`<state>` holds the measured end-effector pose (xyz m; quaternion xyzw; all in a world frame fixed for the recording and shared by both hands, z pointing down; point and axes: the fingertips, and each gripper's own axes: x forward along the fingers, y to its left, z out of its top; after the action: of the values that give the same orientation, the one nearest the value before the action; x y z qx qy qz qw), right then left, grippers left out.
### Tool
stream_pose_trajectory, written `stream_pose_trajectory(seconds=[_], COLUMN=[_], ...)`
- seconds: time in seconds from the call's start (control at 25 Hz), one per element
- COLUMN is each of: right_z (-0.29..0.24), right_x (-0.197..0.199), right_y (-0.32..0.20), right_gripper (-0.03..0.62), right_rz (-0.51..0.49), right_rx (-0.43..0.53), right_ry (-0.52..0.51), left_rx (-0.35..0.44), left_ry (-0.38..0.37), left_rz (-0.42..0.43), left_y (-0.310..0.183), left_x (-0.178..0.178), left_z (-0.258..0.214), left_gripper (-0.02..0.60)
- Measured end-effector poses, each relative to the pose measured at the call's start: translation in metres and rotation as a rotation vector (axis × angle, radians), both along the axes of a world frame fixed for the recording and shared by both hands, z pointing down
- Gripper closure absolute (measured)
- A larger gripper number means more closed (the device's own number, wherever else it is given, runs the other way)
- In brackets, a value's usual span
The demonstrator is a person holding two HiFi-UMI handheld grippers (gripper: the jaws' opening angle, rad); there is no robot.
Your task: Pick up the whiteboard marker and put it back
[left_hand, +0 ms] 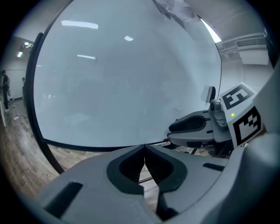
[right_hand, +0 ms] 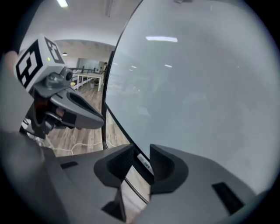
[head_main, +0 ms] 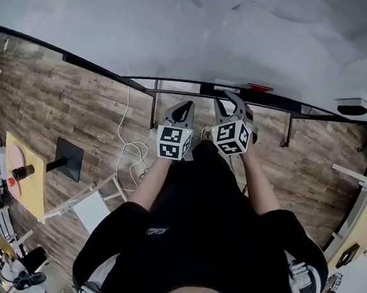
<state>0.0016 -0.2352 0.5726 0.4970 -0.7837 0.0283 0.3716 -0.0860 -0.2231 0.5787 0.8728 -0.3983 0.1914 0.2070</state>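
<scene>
The right gripper (right_hand: 142, 152) stands released; its 2 dark ribbed jaws are apart and press on nothing. Through the gap shows only the black lower rail (head_main: 176, 81) of the large pale glossy whiteboard (head_main: 180, 29), with a small white printed label (right_hand: 144, 163) stuck to it.

In the head view, a slim red piece lies along that rail, just beside the tip of this gripper; I take it for the red whiteboard marker (head_main: 259, 87), though it is too small to be sure. It touches neither tool. If so, it is back in its resting place, and the open jaws fit a thing let go and not one about to be seized; they point down at the rail from slightly above it.

The left gripper (left_hand: 144, 151) is clenched on nothing; its 2 jaws meet at the tips, with only the brown wood-plank floor (head_main: 60, 101) showing behind the slit. It is held level with its partner and near it, aimed at the board; I judge it is parked there because 1 tool is enough for so light a thing.

The task looks all but finished; what remains is to draw both tools back from the board.
</scene>
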Motion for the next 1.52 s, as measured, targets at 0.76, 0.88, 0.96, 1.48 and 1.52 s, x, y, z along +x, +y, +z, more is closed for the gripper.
stream_pose_trajectory(seconds=[0.76, 0.88, 0.96, 1.48, 1.52], right_z=[-0.058, -0.071, -0.082, -0.14, -0.144], right_x=[-0.058, -0.053, -0.045, -0.021, -0.017], right_y=[0.101, 0.129, 0.147, 0.182, 0.185], right_gripper=[0.591, 0.591, 0.591, 0.591, 0.591], right_rz=[0.56, 0.601, 0.635, 0.55, 0.535], right_rx=[0.221, 0.243, 0.26, 0.396, 0.41], right_ry=[-0.303, -0.268, -0.259, -0.303, -0.31], left_rx=[0.053, 0.079, 0.083, 0.211, 0.226], left_ry=[0.103, 0.139, 0.162, 0.197, 0.201], left_rz=[0.316, 0.354, 0.367, 0.256, 0.244], left_y=[0.041, 0.048, 0.059, 0.092, 0.099], left_x=[-0.055, -0.042, -0.032, -0.028, -0.026], left_z=[-0.03, -0.041, -0.049, -0.109, -0.116], left_gripper=[0.574, 0.575, 0.574, 0.575, 0.575])
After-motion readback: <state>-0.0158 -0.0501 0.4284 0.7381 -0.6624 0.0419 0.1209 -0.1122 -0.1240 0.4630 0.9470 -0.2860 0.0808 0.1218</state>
